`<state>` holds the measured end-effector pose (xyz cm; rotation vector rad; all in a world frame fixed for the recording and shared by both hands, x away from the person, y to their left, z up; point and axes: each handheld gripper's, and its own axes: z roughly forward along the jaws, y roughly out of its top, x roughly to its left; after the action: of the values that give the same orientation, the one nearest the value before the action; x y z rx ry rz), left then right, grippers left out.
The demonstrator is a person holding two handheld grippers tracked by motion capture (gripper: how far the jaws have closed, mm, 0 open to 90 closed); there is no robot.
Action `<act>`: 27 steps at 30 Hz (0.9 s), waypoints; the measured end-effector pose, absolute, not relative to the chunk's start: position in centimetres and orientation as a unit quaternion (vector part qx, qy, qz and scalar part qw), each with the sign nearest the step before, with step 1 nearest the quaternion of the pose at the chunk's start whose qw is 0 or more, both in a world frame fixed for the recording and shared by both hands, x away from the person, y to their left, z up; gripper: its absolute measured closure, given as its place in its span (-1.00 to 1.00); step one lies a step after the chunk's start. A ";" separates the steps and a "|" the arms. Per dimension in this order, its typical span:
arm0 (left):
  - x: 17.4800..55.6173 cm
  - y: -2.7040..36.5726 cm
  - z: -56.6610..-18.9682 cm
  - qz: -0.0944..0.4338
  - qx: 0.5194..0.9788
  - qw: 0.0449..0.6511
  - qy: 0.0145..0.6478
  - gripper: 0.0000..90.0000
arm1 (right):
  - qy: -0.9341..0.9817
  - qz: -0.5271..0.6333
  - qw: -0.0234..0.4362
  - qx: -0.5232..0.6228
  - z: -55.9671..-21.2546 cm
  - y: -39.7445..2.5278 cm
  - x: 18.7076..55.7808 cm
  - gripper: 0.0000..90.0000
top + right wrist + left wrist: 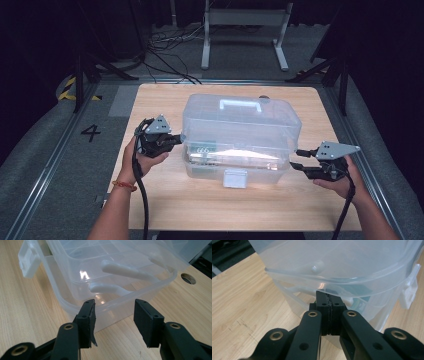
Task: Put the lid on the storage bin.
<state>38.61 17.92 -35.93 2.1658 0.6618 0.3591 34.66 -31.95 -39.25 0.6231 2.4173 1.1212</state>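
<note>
A clear plastic storage box (240,125) stands mid-table, with a white lid handle (241,104) and a white front latch (235,177). My left gripper (179,138) is at the box's left side. In the left gripper view it (329,297) is shut, pads pressed together, tips just under the lid's rim (332,281), with nothing visibly between them. My right gripper (296,159) is at the box's right end. In the right gripper view it (113,312) is open, facing the box's lower corner (110,307) without touching it. The latch (28,260) hangs loose at the far left.
The wooden table (150,100) has bare wood on all sides of the box and a round hole (188,278) behind it. Inside the box lie white dividers (125,270) and a green-labelled item (362,303). Cables and a frame stand on the floor beyond.
</note>
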 end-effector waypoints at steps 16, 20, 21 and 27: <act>37.9 18.7 -37.3 0.151 0.862 0.400 0.270 0.96 | 0.862 0.406 0.199 0.229 -39.4 -32.1 34.8 0.17; 37.8 19.3 -37.4 0.149 0.853 0.421 0.271 0.95 | 0.863 0.401 0.201 0.231 -39.5 -32.2 35.0 0.19; 37.7 19.3 -37.4 0.151 0.853 0.419 0.271 0.95 | 0.870 0.377 0.214 0.233 -39.8 -32.1 35.1 0.15; 37.7 19.1 -38.1 0.158 0.861 0.398 0.273 0.90 | 0.867 0.388 0.198 0.242 -40.4 -32.6 35.6 0.17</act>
<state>37.67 19.13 -38.07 2.1802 0.6924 0.4003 35.59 -32.60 -40.37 0.6779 2.4247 1.0862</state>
